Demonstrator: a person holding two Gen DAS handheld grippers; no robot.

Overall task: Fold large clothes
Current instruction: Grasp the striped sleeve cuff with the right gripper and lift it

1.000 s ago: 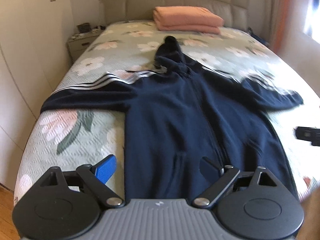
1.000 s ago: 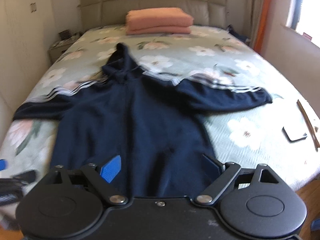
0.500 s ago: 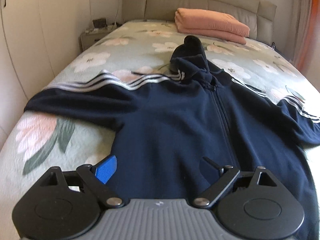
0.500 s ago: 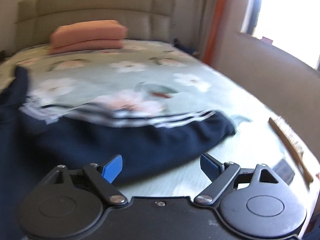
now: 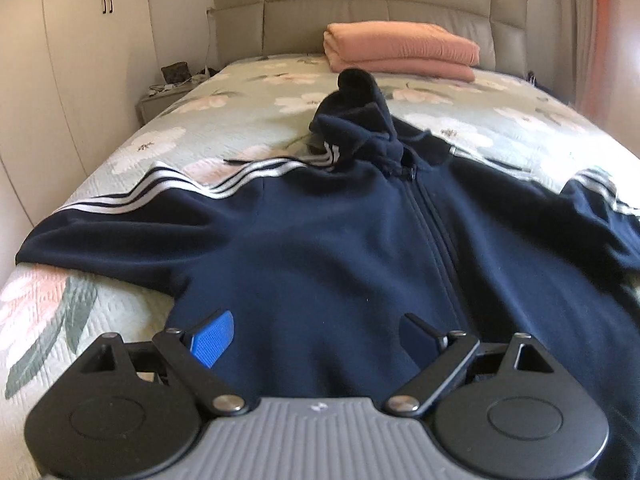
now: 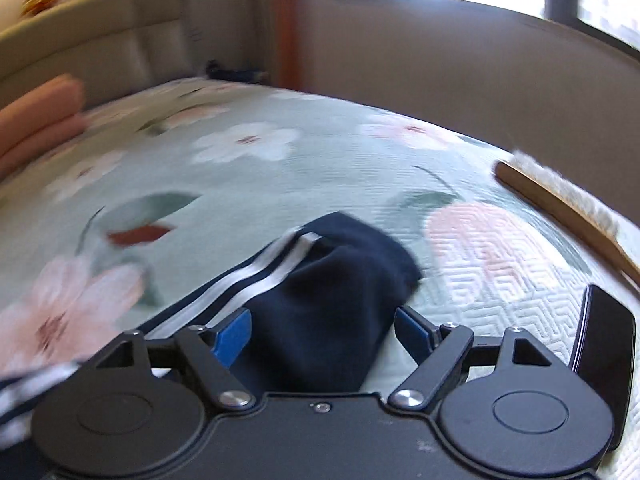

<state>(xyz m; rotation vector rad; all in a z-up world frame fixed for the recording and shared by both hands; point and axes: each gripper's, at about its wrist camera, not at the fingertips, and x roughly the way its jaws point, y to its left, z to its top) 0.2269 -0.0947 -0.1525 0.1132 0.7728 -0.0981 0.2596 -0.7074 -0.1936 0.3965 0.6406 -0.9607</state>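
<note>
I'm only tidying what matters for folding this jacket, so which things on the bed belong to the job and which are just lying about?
Part of the job:
- navy hooded jacket, spread flat, zip up
- its sleeve cuff, between the open right gripper pads
- left gripper, open over the hem

Just lying about:
- folded pink blanket
- wooden brush
- dark phone
- nightstand

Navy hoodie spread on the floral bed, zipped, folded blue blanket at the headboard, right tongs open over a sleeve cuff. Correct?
One error: the folded blanket is pink, not blue, per the left wrist view. Rest holds: navy hoodie zipped on the bed, right tongs open over the sleeve cuff.
</note>
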